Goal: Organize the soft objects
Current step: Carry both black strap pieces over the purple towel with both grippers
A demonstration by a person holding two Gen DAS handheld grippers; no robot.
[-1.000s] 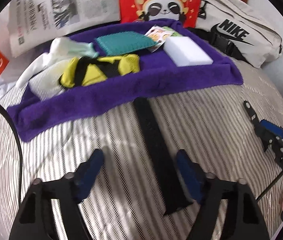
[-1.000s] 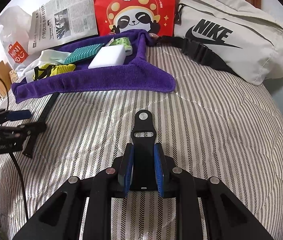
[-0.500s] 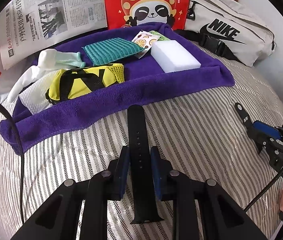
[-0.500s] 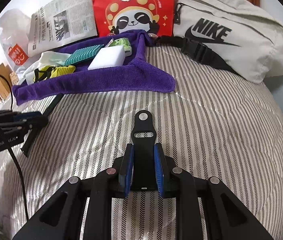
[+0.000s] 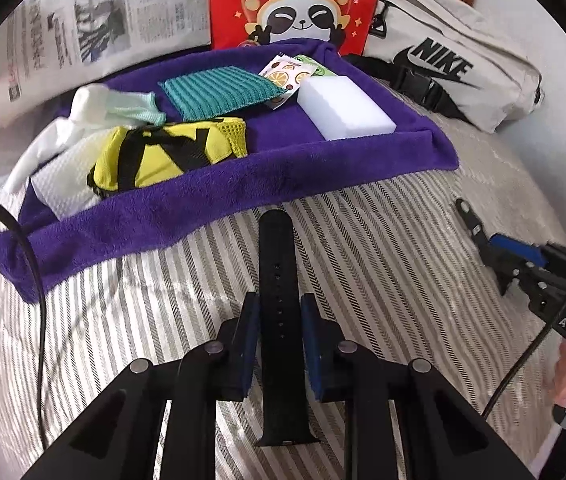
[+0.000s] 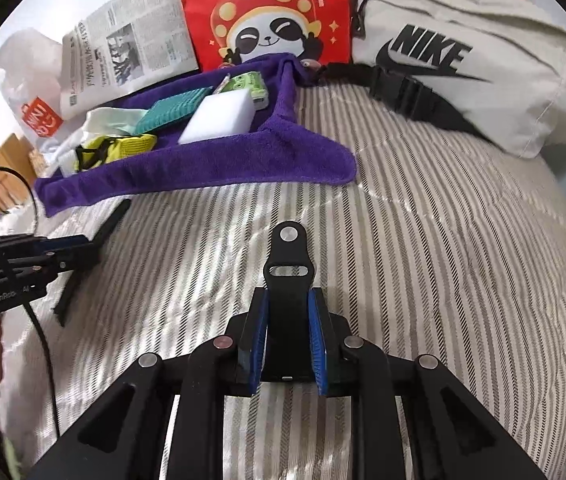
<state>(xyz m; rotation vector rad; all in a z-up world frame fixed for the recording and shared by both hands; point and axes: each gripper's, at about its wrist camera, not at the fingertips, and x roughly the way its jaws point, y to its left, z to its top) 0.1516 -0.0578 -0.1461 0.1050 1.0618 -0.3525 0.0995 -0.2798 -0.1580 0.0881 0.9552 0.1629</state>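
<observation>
My left gripper is shut on a long black watch strap with holes, held over the striped bedspread just before the purple towel. My right gripper is shut on a short black strap piece with a metal stud, also over the bedspread. On the towel lie a white sponge block, a teal knitted cloth, a yellow and black pouch, a pale green cloth and small printed packets. The left gripper also shows in the right wrist view.
A red panda bag, a newspaper and a beige Nike bag stand behind the towel. A white cloth lies at the towel's left end. A black cable hangs at the left.
My left gripper closed on the long black strap and lifted it slightly towards the towel. My right gripper has kept its hold on the short strap piece and barely moved.
</observation>
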